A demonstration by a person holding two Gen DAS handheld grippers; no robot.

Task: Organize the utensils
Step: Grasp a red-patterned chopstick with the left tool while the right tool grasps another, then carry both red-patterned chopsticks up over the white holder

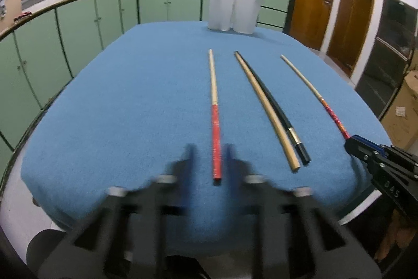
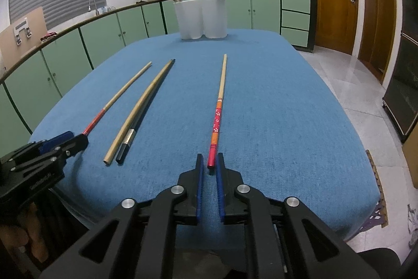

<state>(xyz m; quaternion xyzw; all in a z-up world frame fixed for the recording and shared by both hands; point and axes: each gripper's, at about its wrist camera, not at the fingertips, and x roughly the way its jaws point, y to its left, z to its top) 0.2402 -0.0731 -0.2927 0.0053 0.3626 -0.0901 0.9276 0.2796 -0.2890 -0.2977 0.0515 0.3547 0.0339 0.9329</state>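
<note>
Clamping narrowly, right claw (image 2: 209,161) holds flowered red-orange bamboo chopstick (image 2: 220,96) stretching ahead; left claw (image 2: 79,141) pinches plain red-handled bamboo chopstick (image 2: 122,93).

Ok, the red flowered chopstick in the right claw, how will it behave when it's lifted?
Probably stiff and light: the flowered chopstick is a thin, straight stick. Pinched only at its red end by the right claw, its long tip may droop or pivot. Round-looking, it could roll on the blue cloth if dropped.

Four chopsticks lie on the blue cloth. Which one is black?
The black chopstick with a silver band near its thick end, lying against the plain wooden chopstick; the two outer ones have red handles.
</note>
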